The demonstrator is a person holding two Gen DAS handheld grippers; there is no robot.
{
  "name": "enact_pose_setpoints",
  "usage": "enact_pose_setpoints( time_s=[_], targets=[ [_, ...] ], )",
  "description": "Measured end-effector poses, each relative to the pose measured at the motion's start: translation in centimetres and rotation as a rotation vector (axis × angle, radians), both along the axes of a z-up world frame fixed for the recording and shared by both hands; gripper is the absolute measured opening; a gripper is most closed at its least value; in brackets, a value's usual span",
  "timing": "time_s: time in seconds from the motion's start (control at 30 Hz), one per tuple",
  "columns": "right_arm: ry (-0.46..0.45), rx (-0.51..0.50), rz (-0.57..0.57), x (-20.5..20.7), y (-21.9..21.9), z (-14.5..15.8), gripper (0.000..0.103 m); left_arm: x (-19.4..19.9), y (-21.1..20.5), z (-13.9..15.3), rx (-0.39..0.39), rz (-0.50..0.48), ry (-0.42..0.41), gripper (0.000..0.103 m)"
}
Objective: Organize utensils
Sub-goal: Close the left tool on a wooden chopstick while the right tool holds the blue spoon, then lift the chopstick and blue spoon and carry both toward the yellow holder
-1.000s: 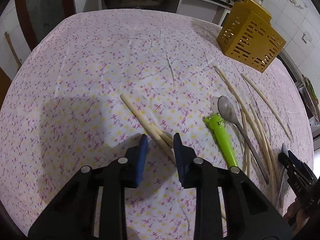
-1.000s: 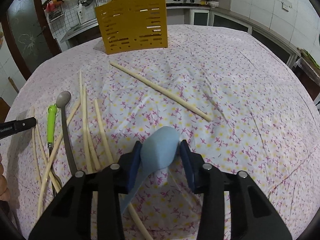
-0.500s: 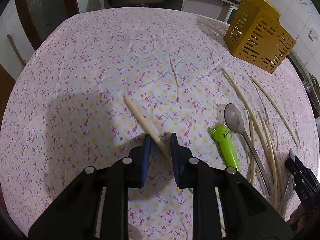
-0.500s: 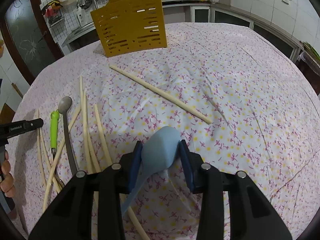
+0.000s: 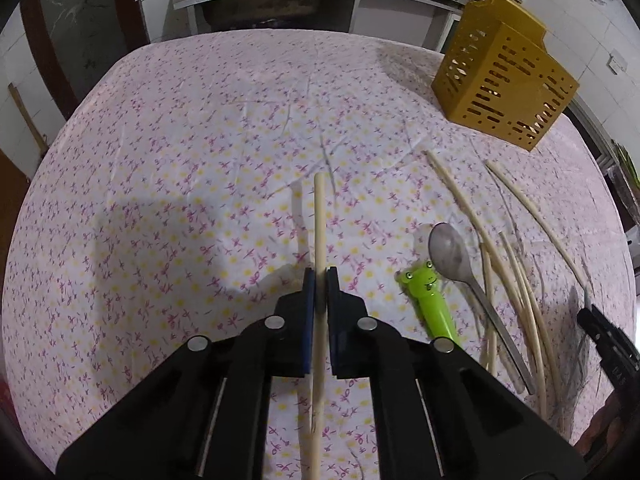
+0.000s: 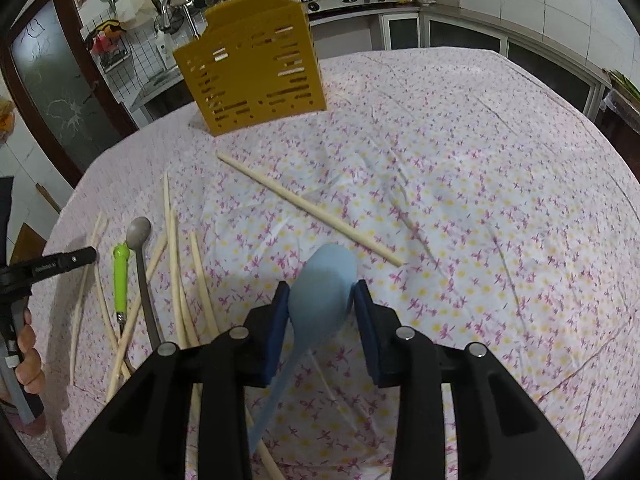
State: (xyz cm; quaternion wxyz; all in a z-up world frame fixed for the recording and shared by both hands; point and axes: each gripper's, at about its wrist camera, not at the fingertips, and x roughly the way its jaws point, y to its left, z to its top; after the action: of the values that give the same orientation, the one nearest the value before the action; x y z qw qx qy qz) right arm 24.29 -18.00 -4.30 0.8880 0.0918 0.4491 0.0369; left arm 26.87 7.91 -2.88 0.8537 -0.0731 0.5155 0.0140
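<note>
My left gripper [image 5: 319, 276] is shut on a pale wooden chopstick [image 5: 319, 216], lifted off the floral cloth and pointing away from me. My right gripper [image 6: 322, 290] is shut on the bowl of a light blue spoon [image 6: 320, 284], its handle hanging down to the left. The yellow slotted utensil holder [image 5: 504, 84] stands at the far right in the left wrist view and at the back centre in the right wrist view [image 6: 252, 72]. A metal spoon [image 5: 452, 252], a green frog-handled utensil [image 5: 430, 300] and several loose chopsticks [image 5: 520, 280] lie on the table.
One long chopstick [image 6: 308, 208] lies diagonally ahead of the right gripper. The left gripper tool and the hand holding it show at the left edge of the right wrist view [image 6: 52, 264]. Kitchen counters and a sink stand beyond the table.
The left gripper closed on the chopstick and lifted it, and it now points straight ahead. The right gripper rose a little with the blue spoon held.
</note>
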Motion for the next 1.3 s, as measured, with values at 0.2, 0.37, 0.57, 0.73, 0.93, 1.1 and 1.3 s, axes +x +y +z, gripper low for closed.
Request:
enact_pose_setpoints(
  time_s=[0.2, 0.37, 0.57, 0.73, 0.93, 1.1, 1.3],
  targets=[
    [-0.016, 0.016, 0.013, 0.3, -0.6, 1.2, 0.010, -0.2, -0.1, 0.6, -0.048, -0.033, -0.022, 0.004],
    [-0.026, 0.036, 0.028, 0.4, -0.8, 1.2, 0.007, -0.8, -0.2, 1.5, -0.088, -0.056, -0.054, 0.004],
    [-0.049, 0.051, 0.030, 0.6, -1.3, 2.1, 0.006, -1.7, -1.0, 3.7, -0.118, -0.092, -0.132, 0.004],
    [-0.024, 0.065, 0.045, 1.5, -1.8, 2.3, 0.006, -1.7, -1.7, 4.9, -0.139, -0.110, -0.159, 0.004],
    [0.062, 0.096, 0.075, 3.0, -1.4, 0.4, 0.018, -1.2, -1.6, 4.3, -0.146, -0.111, -0.140, 0.004],
    [0.044, 0.019, 0.066, 3.2, -0.1, 0.2, 0.063, -1.1, -1.3, 3.7, -0.132, -0.107, -0.128, 0.004],
    [0.105, 0.018, 0.056, 3.8, 0.2, -0.4, 0.042, -1.2, -1.2, 3.3, -0.136, -0.111, -0.117, 0.004]
  ],
)
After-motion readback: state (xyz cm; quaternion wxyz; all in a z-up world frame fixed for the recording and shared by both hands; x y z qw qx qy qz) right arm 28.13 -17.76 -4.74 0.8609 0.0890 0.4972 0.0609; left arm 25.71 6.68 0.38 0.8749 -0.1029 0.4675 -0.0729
